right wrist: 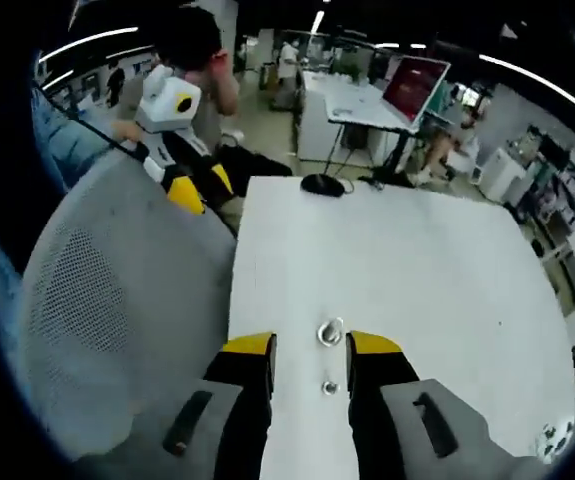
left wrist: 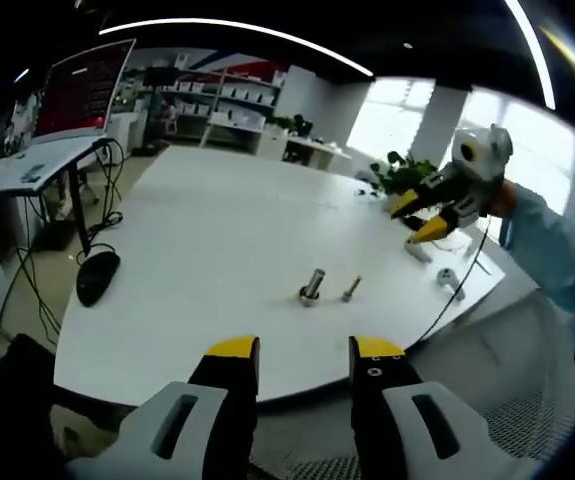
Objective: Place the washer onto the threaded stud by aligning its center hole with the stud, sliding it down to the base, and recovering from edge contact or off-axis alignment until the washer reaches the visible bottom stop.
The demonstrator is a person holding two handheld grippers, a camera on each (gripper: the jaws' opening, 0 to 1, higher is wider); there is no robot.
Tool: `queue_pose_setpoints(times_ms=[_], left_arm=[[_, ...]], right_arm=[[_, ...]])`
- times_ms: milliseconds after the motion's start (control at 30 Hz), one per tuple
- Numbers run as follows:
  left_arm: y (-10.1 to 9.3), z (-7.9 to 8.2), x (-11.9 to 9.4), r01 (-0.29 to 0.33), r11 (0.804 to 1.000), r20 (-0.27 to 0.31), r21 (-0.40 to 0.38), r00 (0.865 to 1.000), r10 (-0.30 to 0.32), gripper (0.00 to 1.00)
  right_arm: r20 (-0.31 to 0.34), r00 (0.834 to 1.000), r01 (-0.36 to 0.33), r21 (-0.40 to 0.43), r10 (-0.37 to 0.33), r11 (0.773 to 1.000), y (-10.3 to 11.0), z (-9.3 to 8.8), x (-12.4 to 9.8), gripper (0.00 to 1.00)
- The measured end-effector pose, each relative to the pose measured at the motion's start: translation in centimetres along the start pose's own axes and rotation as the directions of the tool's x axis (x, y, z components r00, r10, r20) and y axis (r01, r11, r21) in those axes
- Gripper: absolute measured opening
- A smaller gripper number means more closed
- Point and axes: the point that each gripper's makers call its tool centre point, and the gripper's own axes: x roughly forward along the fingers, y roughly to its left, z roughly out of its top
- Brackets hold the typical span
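While we looked along the left gripper [left wrist: 304, 349], its two yellow-tipped jaws stood apart with nothing between them, hanging off the near edge of the white table [left wrist: 207, 250]; beyond the jaws, well apart from them, a threaded stud [left wrist: 312, 286] stood upright on the tabletop, and just beside it lay a smaller bolt-like piece [left wrist: 351, 290]; we could not make out whether a washer sat on either. Farther right, near the table's edge, lay two more small metal parts [left wrist: 451, 281]; above them hovered the right gripper [left wrist: 419, 220], its jaws parted and bare, a light-blue sleeve [left wrist: 557, 250] behind it. A black mouse [left wrist: 97, 275] lay at the table's left edge; a side desk with a red-lit screen [left wrist: 85, 88] stood beyond it.

In the right gripper view, we saw the right gripper [right wrist: 310, 345] released as well, jaws spread above the table [right wrist: 417, 270]; a small metal ring, which we took for the washer [right wrist: 330, 331], lay on the tabletop right between the jaw tips, though whether the jaws touched it we could not tell; a second small round part [right wrist: 330, 387] lay nearer the camera, between the jaws' inner faces. To the left stood a grey mesh chair back [right wrist: 107, 310]; past it the left gripper [right wrist: 197, 188] showed, open; the mouse [right wrist: 322, 184] lay at the far edge.
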Motion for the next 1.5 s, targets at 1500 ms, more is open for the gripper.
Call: queue_pose_setpoints(times_ms=[1500], left_arm=[[-0.2, -0.5, 0.0, -0.004, 1.000, -0.023, 0.009, 1.000, 0.004, 0.30]], right_arm=[[0.075, 0.988, 0.084, 0.453, -0.132, 0.888, 10.0, -9.2, -2.2, 0.04]])
